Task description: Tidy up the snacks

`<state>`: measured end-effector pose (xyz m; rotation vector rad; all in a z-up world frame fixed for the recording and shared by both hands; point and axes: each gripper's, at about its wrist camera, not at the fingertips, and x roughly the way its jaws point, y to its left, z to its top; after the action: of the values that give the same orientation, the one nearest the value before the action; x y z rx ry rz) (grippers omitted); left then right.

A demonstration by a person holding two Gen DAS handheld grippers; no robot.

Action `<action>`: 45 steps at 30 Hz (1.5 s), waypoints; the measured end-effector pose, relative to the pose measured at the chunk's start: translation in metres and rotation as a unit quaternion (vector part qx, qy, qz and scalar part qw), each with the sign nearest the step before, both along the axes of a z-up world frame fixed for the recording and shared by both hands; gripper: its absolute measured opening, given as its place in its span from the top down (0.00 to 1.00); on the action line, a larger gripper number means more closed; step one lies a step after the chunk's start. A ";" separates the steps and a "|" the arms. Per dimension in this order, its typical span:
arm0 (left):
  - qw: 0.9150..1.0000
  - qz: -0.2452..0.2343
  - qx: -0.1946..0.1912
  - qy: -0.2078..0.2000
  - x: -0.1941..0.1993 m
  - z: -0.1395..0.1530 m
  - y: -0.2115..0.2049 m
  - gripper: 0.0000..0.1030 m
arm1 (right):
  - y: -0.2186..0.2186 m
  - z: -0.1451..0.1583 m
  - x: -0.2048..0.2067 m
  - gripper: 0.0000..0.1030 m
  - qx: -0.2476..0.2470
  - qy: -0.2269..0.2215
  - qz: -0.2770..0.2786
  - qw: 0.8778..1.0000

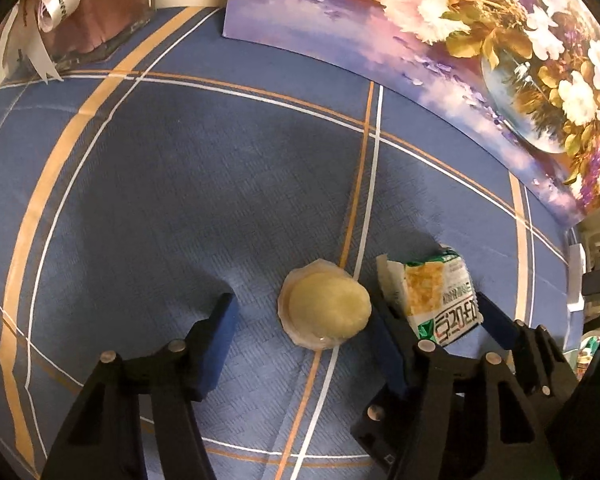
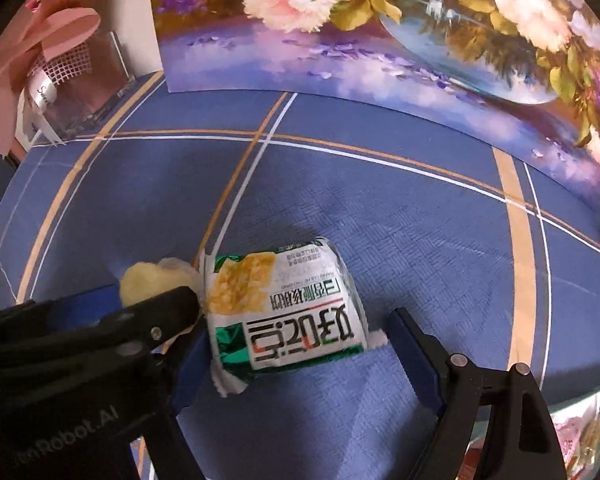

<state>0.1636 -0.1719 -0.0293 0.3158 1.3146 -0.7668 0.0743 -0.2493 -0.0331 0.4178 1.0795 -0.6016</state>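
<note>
A home: checked tablecloth [image 1: 180, 184], flower painting [image 2: 380, 40].

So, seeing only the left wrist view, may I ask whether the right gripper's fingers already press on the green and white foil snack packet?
Observer: Not yet. The green and white foil snack packet lies between the fingers of the right gripper, but blue checked cloth shows between it and one finger.
Operator: Thank you. Is its near end visible?
Observer: Yes, a white crimped edge sticks out towards the camera.
</note>
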 end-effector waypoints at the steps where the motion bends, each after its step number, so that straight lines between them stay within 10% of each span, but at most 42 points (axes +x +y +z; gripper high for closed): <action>1: 1.000 -0.001 0.002 -0.002 0.000 0.000 -0.001 0.36 | 0.000 0.000 0.000 0.16 -0.001 0.000 0.002 1.000; 28: 0.997 -0.007 0.007 -0.078 -0.018 -0.001 0.007 0.57 | -0.001 0.005 -0.038 0.39 -0.021 0.000 -0.029 0.999; 45: 0.999 0.047 -0.008 -0.024 -0.044 0.017 0.067 0.58 | 0.041 0.036 -0.070 0.41 -0.019 -0.010 -0.051 0.998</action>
<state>0.1198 -0.1047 -0.0125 0.2561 1.2693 -0.6867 0.0042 -0.2081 0.0030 0.4474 1.0295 -0.7061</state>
